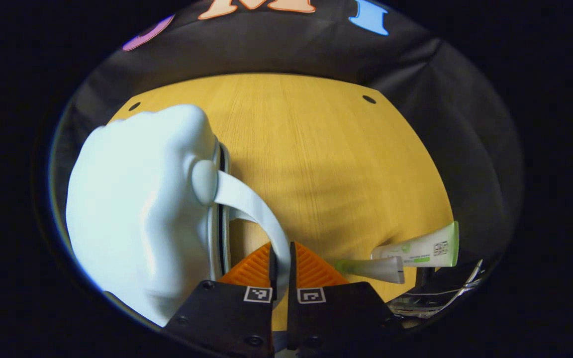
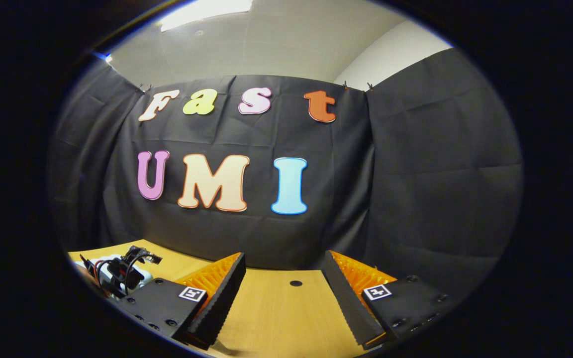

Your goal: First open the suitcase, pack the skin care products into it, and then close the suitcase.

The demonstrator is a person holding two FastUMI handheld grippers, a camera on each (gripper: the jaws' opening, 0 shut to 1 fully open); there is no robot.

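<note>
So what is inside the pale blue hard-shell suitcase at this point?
Cannot tell: the pale blue hard-shell suitcase has its two halves together, hiding the interior. The left gripper pinches its curved handle strap; two white-and-green tubes lie outside on the wooden table.

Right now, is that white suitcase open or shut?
Shut: the suitcase halves meet along one closed seam, while the left claw pinches its handle.

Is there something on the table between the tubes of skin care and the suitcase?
Nothing visible stands between them. In the left gripper view, bare table separates the two tubes from the suitcase, whose handle the left gripper has closed on.
</note>
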